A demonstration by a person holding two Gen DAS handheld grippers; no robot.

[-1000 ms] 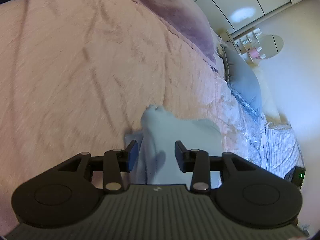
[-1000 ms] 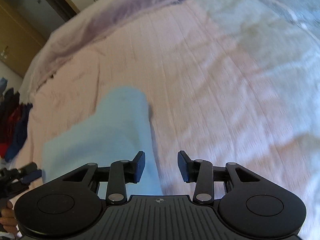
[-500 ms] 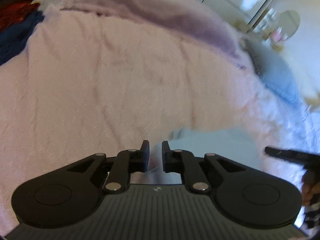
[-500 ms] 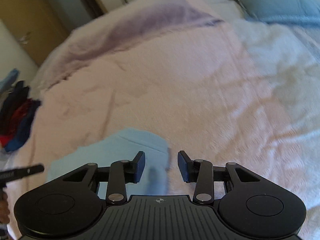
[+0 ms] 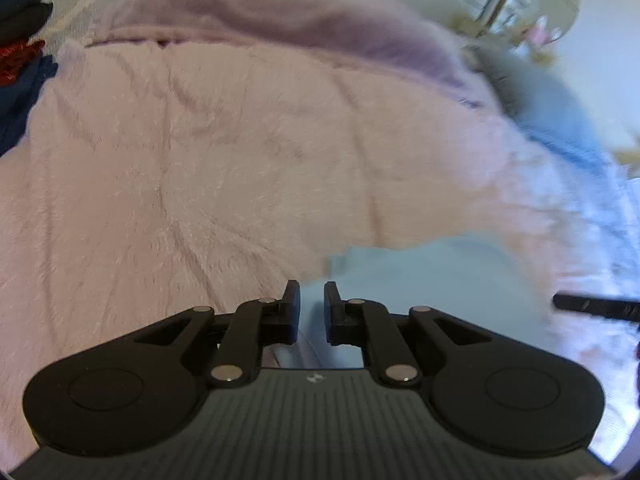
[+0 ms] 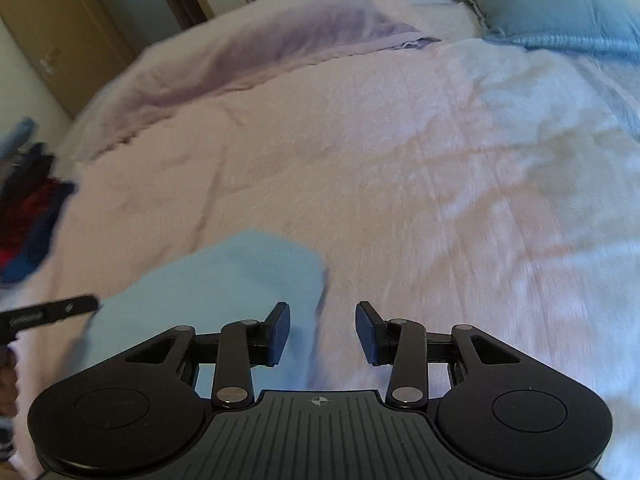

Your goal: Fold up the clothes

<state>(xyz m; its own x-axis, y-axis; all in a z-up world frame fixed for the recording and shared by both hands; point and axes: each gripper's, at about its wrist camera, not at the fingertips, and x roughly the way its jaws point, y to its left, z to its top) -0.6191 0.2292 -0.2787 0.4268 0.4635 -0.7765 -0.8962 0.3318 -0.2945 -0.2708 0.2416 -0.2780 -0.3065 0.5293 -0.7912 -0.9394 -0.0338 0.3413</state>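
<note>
A light blue folded garment [image 5: 432,280] lies on the pink bedspread [image 5: 200,168]. In the left wrist view my left gripper [image 5: 311,300] hovers over the garment's left edge, jaws narrowed to a small gap with nothing clearly gripped between them. In the right wrist view the garment [image 6: 224,280] lies at lower left; my right gripper [image 6: 322,330] is open and empty over its right edge and the bedspread [image 6: 380,168]. The other gripper's black tip shows at each view's edge.
A lilac blanket [image 5: 280,12] lies bunched along the far side of the bed. A blue-grey pillow [image 6: 552,4] sits at the far right. Dark red and navy clothes [image 6: 28,216] are piled at the left. Wardrobe doors stand behind.
The left gripper's jaws closed from wide open to a narrow gap and the view swung toward the bed's far side. The right gripper stayed open and drew back over the garment's right edge.
</note>
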